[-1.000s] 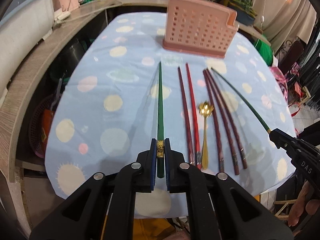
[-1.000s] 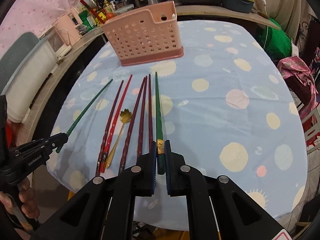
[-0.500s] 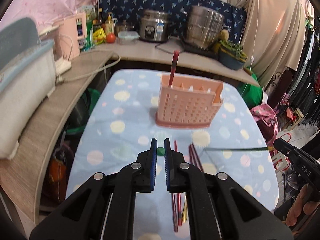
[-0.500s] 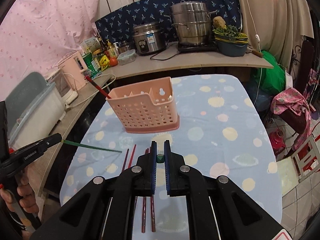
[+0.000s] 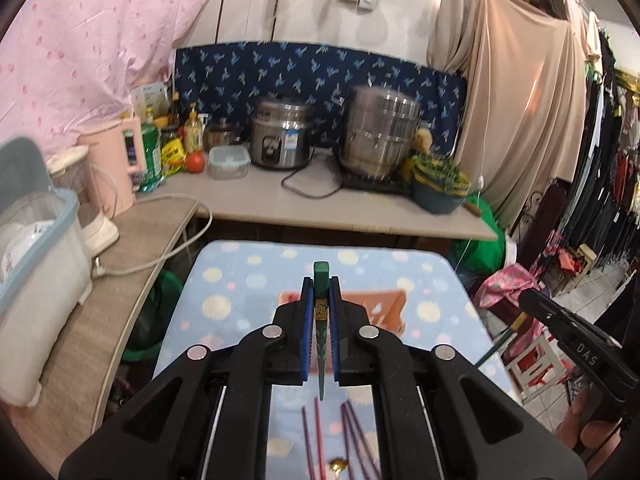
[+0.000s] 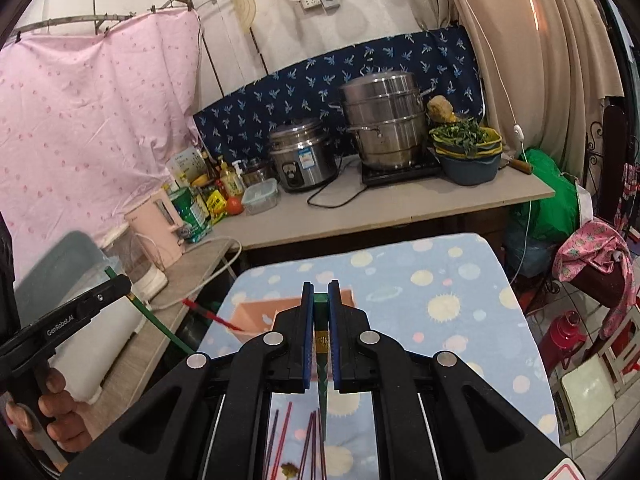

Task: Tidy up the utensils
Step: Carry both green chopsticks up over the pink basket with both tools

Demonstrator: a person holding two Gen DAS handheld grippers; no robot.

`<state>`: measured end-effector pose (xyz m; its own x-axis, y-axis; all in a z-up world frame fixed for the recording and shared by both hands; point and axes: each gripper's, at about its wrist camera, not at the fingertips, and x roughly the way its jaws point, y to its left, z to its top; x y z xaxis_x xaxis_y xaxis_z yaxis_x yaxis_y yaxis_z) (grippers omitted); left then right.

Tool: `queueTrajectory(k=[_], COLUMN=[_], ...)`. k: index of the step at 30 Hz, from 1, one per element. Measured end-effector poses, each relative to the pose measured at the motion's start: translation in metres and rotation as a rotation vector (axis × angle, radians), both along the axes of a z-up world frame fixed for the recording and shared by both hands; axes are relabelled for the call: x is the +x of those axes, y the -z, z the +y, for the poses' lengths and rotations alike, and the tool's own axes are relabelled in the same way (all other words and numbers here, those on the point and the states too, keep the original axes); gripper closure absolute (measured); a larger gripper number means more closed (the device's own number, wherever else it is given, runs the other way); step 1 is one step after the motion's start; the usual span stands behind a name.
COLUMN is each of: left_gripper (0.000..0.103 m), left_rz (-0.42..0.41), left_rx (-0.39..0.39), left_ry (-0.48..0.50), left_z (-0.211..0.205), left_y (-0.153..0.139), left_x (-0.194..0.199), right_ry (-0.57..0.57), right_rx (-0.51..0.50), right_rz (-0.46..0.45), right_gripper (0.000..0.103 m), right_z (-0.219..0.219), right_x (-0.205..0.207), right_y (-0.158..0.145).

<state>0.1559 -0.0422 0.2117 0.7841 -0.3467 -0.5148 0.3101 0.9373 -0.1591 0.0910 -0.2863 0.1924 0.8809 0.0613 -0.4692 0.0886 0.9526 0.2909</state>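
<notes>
Nearest you, down at the near edge of the table point(image 5: 224, 276) with its pale blue dotted cloth, the dark red chopsticks point(image 5: 316, 436) and the little gold spoon point(image 5: 338, 474) are lying flat, side by side.

Above them, your left gripper point(image 5: 321, 312) has its blue-padded fingers point(image 5: 307, 320) squeezed tight on a green chopstick with a gold band point(image 5: 321, 292), held up off the table, thick end poking out past the fingertips and the thin end pointing back down toward you.

Your right gripper point(image 6: 321, 320) is doing the same thing: fingers point(image 6: 307, 320) pinched on its own matching green chopstick point(image 6: 321, 340), also lifted clear, tip hanging over the red ones.

Just past both sets of fingertips, around the middle of the table, sits the pink perforated plastic utensil holder point(image 6: 256, 314), mostly hidden behind the grippers. One red chopstick point(image 6: 212, 316) leans out of it toward the left edge.
</notes>
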Motion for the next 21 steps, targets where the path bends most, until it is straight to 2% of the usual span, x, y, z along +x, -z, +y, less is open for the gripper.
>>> queueTrajectory(k=[6, 11, 15, 21], left_gripper=[0.096, 0.096, 0.096, 0.096], left_rz=[-0.092, -0.136, -0.127, -0.067], left_rx=[-0.024, -0.004, 0.013, 0.022], left_ry=[0.001, -0.039, -0.06, -0.057], left_z=[-0.014, -0.021, -0.023, -0.023], left_y=[-0.038, -0.047, -0.039, -0.009], left_x=[0.024, 0.052, 0.071, 0.095], right_ry=[0.019, 0.02, 0.015, 0.009], right_rx=[0.041, 0.038, 0.041, 0.023], right_rz=[-0.126, -0.167, -0.153, -0.074], right_gripper=[0.096, 0.096, 0.096, 0.096], right_z=[-0.002, 0.001, 0.002, 0.007], right_x=[0.027, 0.059, 0.087, 0.116], right_y=[-0.04, -0.059, -0.052, -0.016])
